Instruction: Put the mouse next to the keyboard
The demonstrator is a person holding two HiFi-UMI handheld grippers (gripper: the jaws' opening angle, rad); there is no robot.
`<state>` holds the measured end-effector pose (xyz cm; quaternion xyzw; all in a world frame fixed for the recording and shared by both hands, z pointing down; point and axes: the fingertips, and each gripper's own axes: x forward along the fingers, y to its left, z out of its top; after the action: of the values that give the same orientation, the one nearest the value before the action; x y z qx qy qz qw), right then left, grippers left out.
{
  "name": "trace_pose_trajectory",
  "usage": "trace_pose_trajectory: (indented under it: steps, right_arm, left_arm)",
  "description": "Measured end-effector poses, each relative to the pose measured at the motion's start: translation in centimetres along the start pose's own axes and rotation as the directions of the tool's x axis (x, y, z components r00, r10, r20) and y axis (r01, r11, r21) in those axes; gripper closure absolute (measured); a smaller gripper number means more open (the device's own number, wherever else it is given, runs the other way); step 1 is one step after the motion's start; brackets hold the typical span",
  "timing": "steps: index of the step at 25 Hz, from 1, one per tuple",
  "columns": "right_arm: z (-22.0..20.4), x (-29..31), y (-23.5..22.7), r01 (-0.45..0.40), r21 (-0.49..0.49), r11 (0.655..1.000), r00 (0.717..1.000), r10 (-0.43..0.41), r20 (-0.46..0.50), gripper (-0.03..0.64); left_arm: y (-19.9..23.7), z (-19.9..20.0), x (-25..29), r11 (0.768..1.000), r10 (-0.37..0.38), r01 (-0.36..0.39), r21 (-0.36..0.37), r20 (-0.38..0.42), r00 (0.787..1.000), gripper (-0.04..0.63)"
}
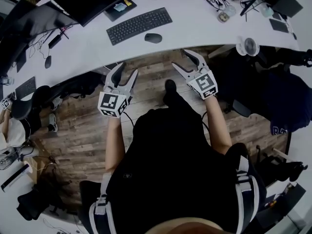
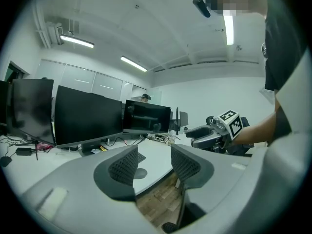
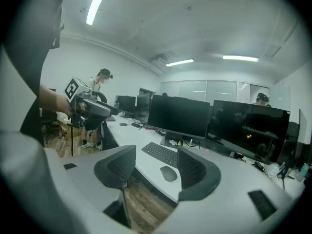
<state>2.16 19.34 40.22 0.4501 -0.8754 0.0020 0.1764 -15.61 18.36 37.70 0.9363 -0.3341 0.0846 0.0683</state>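
Black on the white curved surface, the black oval computer mouse lies just beside the black rectangular keyboard, at about 4 o'clock from it, with a narrow gap between them. The left claw hangs over the brown wooden plank floor, short of the surface's edge. Its jaws are spread wide with nothing between them. The right claw, at 3 o'clock from the left one, is likewise wide open and empty. The mouse sits at 11 o'clock from it, well apart. In the right gripper view a dark flat monitor stands at 12 o'clock beyond the keyboard.
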Motion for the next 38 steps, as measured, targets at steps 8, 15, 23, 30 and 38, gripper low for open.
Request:
trace_pose_trajectory:
  steps: [8,15,23,30,38]
  right_arm:
    - [-0.9,2.2,-3.4,-0.052,0.015,0.999,0.998,0.052,-0.016,0.353]
    - [-1.8,3.4,-6.4,-0.107,-0.005,0.994,0.994,0.107,-0.034,0.353]
    - [-2.4,6.1,-9.0,-0.192,-0.006,0.981,0.981,0.192,-0.031,0.354]
    - [-2.3,8.9,-10.1,-0.285,-0.039,0.958,0.958,0.284,-0.030,0.354]
    - [-1.7,11.6,-11.5,-0.360,-0.072,0.930,0.933,0.359,-0.017,0.355]
  left_arm:
    - [1.0,1.0,4.0,1.000,0.028,-0.028,-0.015,-0.019,0.999,0.390]
    - [1.3,1.5,7.2,0.997,0.067,-0.068,-0.026,-0.035,0.997,0.390]
    - [2.3,1.8,9.7,0.990,0.136,-0.138,-0.042,-0.050,0.989,0.390]
    - [3.5,1.5,10.2,0.971,0.226,-0.231,-0.063,-0.076,0.971,0.390]
    - [5.0,2.4,11.4,0.948,0.307,-0.310,-0.067,-0.061,0.950,0.390]
